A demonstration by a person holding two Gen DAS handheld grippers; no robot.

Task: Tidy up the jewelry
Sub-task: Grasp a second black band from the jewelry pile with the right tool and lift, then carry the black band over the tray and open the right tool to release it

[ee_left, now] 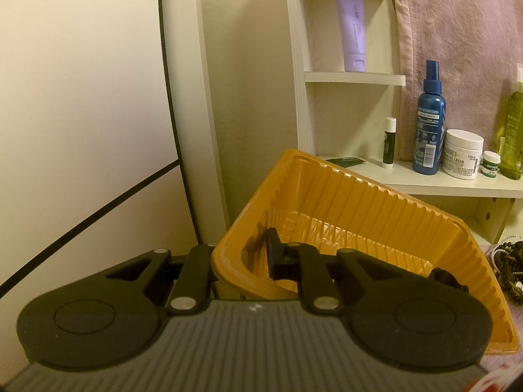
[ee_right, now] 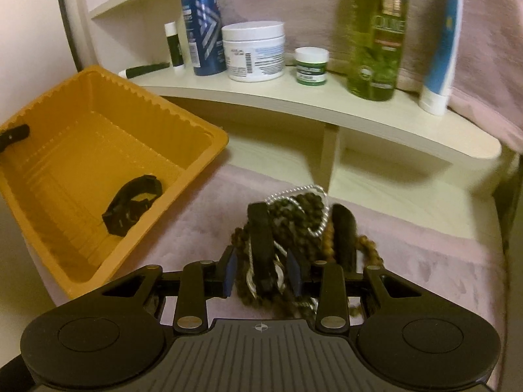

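Note:
An orange plastic tray stands tilted in the left wrist view. My left gripper is shut on its near left rim, one finger inside and one outside. In the right wrist view the tray holds a black band on its floor. A pile of jewelry lies on the pink cloth: dark bead strands, brown beads, a silver chain and black straps. My right gripper sits over the pile with a black strap between its blue pads; whether it grips it is unclear. The pile's edge shows in the left view.
A cream curved shelf behind holds a blue spray bottle, a white cream jar, a small green jar, a green bottle, a lip balm stick and a blue tube. A lilac tube stands on an upper shelf.

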